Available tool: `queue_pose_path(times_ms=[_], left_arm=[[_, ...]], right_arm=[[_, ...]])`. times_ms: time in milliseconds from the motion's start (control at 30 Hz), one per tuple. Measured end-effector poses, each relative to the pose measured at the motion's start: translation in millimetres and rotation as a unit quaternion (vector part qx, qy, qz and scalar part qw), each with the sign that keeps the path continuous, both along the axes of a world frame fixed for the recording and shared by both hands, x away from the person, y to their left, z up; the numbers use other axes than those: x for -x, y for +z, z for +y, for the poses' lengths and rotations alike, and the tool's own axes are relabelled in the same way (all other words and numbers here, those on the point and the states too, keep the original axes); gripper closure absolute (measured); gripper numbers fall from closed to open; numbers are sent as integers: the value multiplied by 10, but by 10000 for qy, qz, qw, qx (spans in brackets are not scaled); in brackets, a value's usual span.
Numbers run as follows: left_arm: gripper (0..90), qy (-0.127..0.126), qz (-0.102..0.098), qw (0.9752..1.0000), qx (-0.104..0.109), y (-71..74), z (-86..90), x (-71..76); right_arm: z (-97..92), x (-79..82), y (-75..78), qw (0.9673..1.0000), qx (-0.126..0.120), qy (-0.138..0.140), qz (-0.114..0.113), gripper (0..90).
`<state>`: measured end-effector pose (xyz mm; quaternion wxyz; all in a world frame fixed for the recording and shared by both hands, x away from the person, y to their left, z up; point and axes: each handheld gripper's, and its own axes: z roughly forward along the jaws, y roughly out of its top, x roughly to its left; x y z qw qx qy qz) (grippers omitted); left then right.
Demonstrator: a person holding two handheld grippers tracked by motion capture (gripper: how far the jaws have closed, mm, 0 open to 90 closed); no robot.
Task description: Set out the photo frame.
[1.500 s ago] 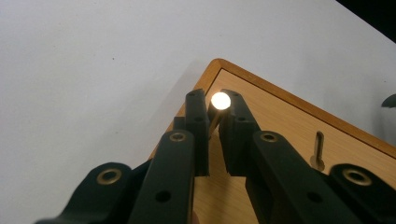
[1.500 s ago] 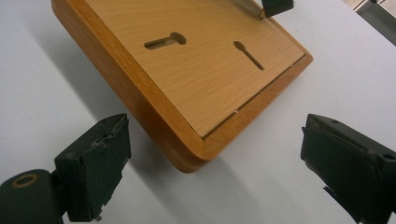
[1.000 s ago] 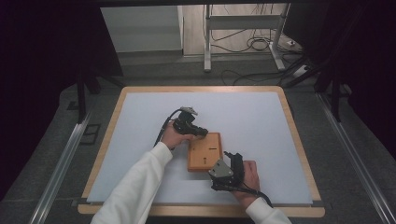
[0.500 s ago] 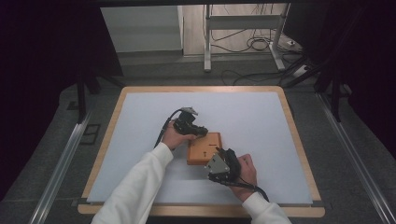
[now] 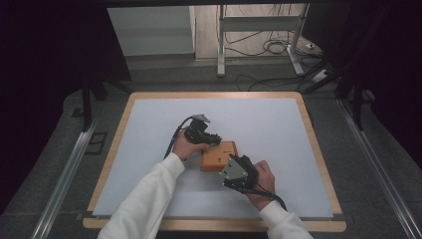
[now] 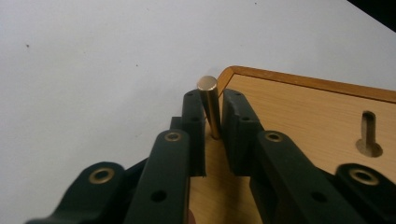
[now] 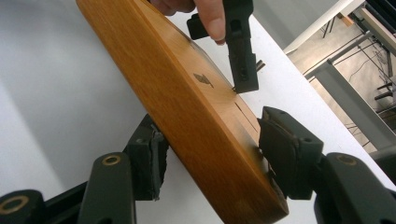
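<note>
1. Nearest the person is the right gripper (image 5: 234,175), at the wooden block's near edge. In its own view the block (image 7: 196,116) sits slanted between the two jaws. The jaws have just been closing in on it; the right pad looks to be against the block's top face, and the left pad sits just under the bottom face. Can't tell for sure that it's clamped yet.
2. The block (image 5: 218,155) lies on the white mat (image 5: 278,129), roughly mid-table, a bit toward the person's side.
3. Further out, the left gripper (image 5: 208,138) is at the block's far-left corner. Its own view shows a small brass pin (image 6: 210,105) standing upright in a hole near that corner, right between the jaw tips (image 6: 213,114). The jaws have just been easing apart: there's a sliver of gap on each side of the pin, so they're around it, not squeezing.
4. Same view: a slot (image 6: 369,135) cut into the block's top, off to the right.
5. Beyond the mat, the wooden table rim (image 5: 209,94).
</note>
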<state>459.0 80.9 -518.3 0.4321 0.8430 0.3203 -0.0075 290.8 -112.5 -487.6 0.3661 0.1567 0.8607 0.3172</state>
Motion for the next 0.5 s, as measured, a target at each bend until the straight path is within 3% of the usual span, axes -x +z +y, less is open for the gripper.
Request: queue_pose_path(times_ms=[100,267,500], left_arm=[[704,113,-172,9998,-70,46,71,37],[605,315,-383,9988,13,139,260,132],[474,555,-711,9955,-286,181,555,427]], right_arm=[[-7,-6,10,10000,-28,-7,3,442],[-6,-8,5,10000,7,-10,3,445],[-24,-12,14,10000,16,-24,20,449]])
